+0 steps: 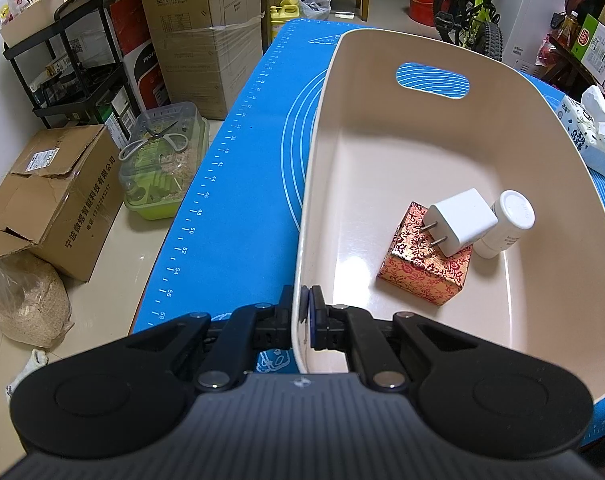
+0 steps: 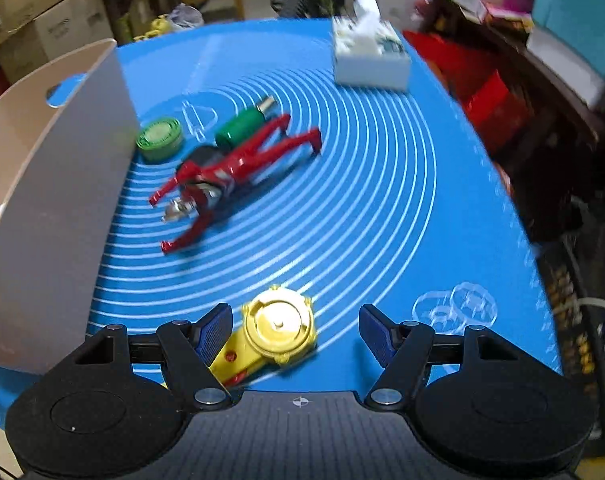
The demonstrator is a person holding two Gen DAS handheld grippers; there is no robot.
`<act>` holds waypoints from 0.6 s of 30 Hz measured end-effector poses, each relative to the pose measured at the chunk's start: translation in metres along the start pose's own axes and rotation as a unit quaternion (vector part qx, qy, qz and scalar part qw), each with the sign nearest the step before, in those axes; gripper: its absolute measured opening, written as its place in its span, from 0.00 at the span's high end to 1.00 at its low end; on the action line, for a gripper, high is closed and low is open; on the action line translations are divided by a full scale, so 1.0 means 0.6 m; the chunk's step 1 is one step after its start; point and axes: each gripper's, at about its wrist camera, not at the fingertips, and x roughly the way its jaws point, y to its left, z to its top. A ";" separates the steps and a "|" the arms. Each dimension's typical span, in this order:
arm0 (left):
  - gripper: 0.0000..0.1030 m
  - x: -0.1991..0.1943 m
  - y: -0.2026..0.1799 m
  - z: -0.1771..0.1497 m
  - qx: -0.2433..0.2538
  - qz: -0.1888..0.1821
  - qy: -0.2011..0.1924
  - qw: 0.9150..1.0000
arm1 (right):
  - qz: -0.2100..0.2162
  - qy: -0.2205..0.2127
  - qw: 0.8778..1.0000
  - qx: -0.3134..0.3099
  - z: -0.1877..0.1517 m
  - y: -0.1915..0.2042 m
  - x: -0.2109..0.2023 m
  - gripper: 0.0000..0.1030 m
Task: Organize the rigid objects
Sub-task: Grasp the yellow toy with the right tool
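Gold toy (image 2: 278,326) between parted tongs (image 2: 296,330)

A cream plastic bin (image 1: 382,128) on the blue-matted worktop (image 1: 238,168) holds a white plug charger (image 1: 460,222) atop a red-and-gold patterned box (image 1: 422,272), a white bottle (image 1: 506,226) touching its right. Right of the bin lie a green round tin (image 2: 159,139), a red toy figure (image 2: 230,172) and, nearer, a yellow disc toy (image 2: 278,330).
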 end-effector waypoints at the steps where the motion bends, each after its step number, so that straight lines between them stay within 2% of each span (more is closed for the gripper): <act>1: 0.91 0.000 0.000 0.000 0.000 0.000 0.000 1.000 | 0.002 0.000 1.000 0.004 -0.006 0.003 0.004 0.27; 7: 0.91 -0.001 0.003 0.002 -0.002 -0.003 0.000 1.000 | 0.005 0.001 1.000 0.022 -0.012 0.015 0.025 0.28; 10: 0.91 -0.002 0.002 0.003 -0.003 -0.003 0.000 1.000 | 0.001 -0.012 1.000 0.017 -0.019 0.020 0.022 0.35; 12: 0.91 -0.002 0.003 0.003 -0.002 -0.003 0.000 1.000 | 0.002 -0.021 1.000 0.018 -0.019 0.017 0.019 0.49; 18: 0.91 -0.002 0.002 0.003 -0.003 -0.004 0.000 1.000 | 0.018 -0.028 0.999 0.014 -0.020 0.009 0.013 0.49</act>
